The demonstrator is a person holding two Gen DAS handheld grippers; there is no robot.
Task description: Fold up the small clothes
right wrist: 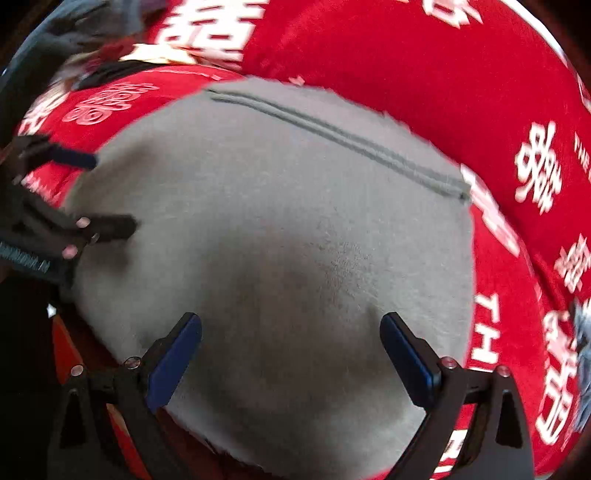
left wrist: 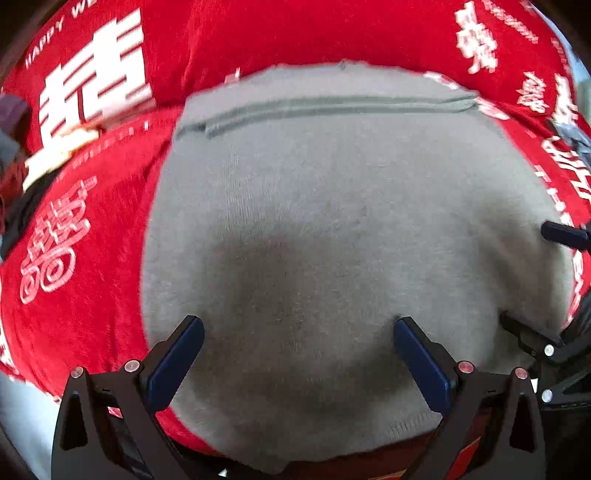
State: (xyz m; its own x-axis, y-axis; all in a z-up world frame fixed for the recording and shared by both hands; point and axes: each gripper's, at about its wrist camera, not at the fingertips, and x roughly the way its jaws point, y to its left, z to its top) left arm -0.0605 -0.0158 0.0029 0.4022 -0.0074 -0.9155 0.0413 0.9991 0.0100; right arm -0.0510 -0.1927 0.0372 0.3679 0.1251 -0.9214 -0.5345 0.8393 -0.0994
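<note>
A folded grey knit garment point(left wrist: 332, 206) lies flat on a red cloth point(left wrist: 92, 295) printed with white characters and lettering, filling the centre of both wrist views. In the left wrist view, the left claw point(left wrist: 299, 334) hangs above the near part of the garment with its jaws spread wide, the blue pads point(left wrist: 173, 363) standing well apart and nothing gripped between them; only grey knit shows in the gap, darkened by a soft shadow. A stitched double seam point(left wrist: 325, 107) runs across the garment toward twelve o'clock, and the hemmed near edge sits at six o'clock between the claw's black arms. At three o'clock in that view, the tip of the other tool juts in over the garment's right edge.

In the right wrist view, the right claw point(right wrist: 291, 330) is likewise spread wide over the same grey garment point(right wrist: 277, 221), its blue pads point(right wrist: 408, 363) clear of the fabric's edges and holding nothing. The seam point(right wrist: 340, 136) here slants from eleven o'clock down toward three o'clock. The left claw point(right wrist: 107, 192) appears at nine o'clock, blurred, its fingers reaching over the garment's left edge. The red cloth point(right wrist: 406, 74) wraps round the garment from ten o'clock through four o'clock. A blurred heap of dark clothing point(right wrist: 74, 29) sits at eleven o'clock, beyond the cloth's printed characters.
</note>
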